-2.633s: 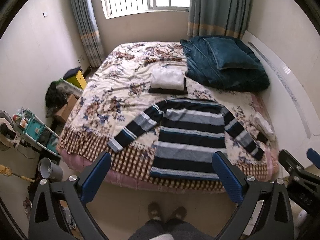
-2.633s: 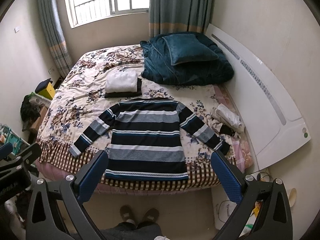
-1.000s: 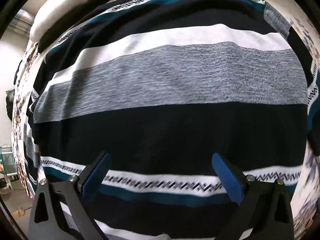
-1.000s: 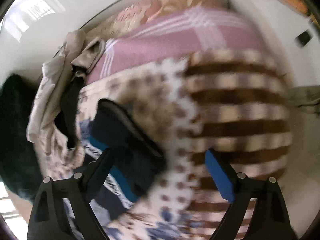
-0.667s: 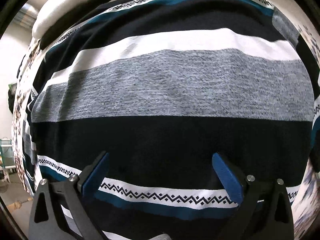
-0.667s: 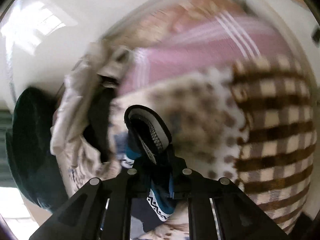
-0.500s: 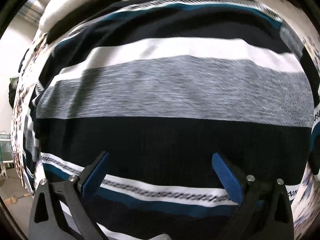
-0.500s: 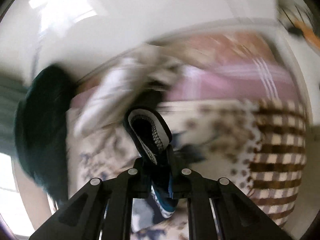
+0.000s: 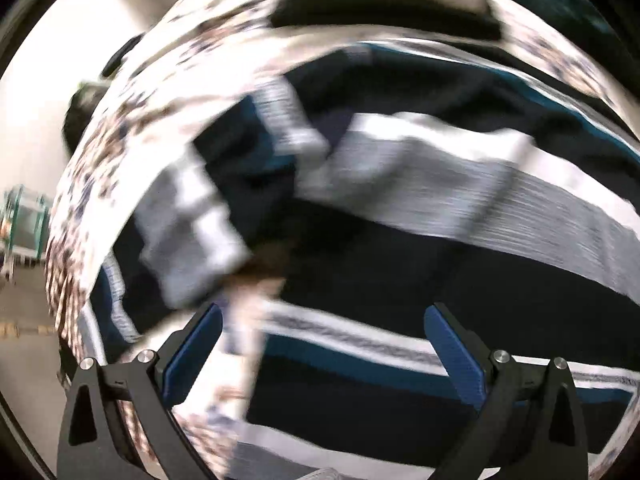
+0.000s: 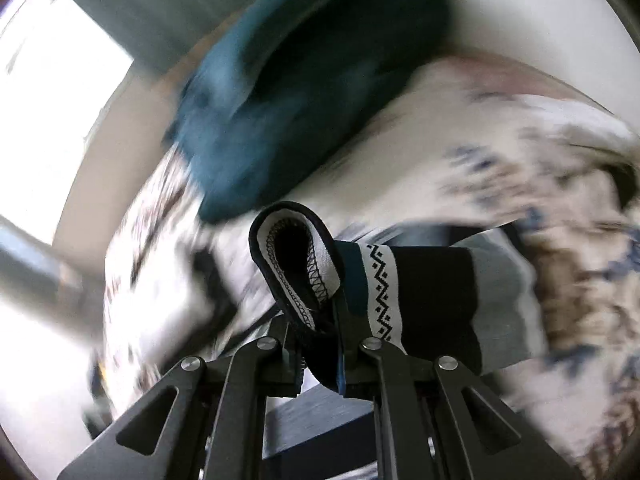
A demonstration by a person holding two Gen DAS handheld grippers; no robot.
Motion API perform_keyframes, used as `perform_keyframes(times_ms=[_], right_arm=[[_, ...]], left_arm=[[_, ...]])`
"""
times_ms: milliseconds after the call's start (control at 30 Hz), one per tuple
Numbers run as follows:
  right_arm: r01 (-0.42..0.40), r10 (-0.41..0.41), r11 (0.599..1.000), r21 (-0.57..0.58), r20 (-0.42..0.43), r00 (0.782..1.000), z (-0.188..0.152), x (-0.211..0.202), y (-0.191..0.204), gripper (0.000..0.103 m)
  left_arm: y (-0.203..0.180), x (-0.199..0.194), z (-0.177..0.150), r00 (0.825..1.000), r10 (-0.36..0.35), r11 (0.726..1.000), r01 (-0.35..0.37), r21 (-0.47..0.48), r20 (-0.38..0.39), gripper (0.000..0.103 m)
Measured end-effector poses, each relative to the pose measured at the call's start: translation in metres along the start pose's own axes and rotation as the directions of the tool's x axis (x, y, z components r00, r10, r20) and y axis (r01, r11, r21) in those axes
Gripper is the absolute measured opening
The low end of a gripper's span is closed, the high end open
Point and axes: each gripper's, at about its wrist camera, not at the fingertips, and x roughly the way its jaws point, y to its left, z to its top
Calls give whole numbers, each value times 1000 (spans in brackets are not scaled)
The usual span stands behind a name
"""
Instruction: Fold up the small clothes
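While the right tongs [image 10: 320, 344] were clamped together on the cuff of the striped sweater's sleeve [image 10: 400, 292], that sleeve hung lifted off the bed, its open end curling up above the fingers and its zigzag band, black band and grey band trailing off to the right. Beyond it lay the floral bedspread [image 10: 500, 128], blurred, and farther still the dark teal blanket [image 10: 304, 92] against the white headboard [image 10: 520, 8].

The left tongs [image 9: 320, 356] stood wide apart, gripping nothing, low over the striped sweater [image 9: 420, 264], which was spread on the bed near its foot edge. Its other sleeve [image 9: 200, 216] lay out toward the bed's left side over the floral cover. Past the sweater's collar, toward the head of the bed, sat a folded pile [image 9: 380, 4], white over black, heavily blurred.
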Motion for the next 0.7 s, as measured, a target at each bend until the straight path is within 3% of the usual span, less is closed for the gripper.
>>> perform_keyframes(times_ms=[167, 367, 433, 500, 567, 633, 700], right_arm=[[8, -54, 955, -296, -145, 988, -119, 105, 127, 11], [42, -150, 888, -458, -203, 968, -214, 157, 177, 11], [37, -173, 870, -492, -232, 957, -225, 168, 183, 13], [-12, -184, 863, -505, -335, 924, -227, 176, 183, 18], [-121, -75, 904, -410, -431, 899, -209, 164, 160, 29], [-133, -29, 933, -336, -436, 899, -185, 140, 132, 59], [-116, -3, 958, -264, -409, 913, -159, 107, 89, 64]], left_arm=[[88, 33, 12, 999, 32, 995, -35, -98, -31, 103], [144, 55, 5, 998, 46, 987, -54, -153, -53, 103], [158, 62, 6, 997, 42, 983, -52, -173, -62, 103], [162, 60, 9, 998, 28, 982, -39, -187, -61, 103], [163, 55, 15, 999, -5, 981, -4, -196, -48, 103], [159, 44, 26, 999, -48, 981, 44, -190, -16, 103], [144, 31, 43, 993, -116, 980, 119, -159, 27, 103]])
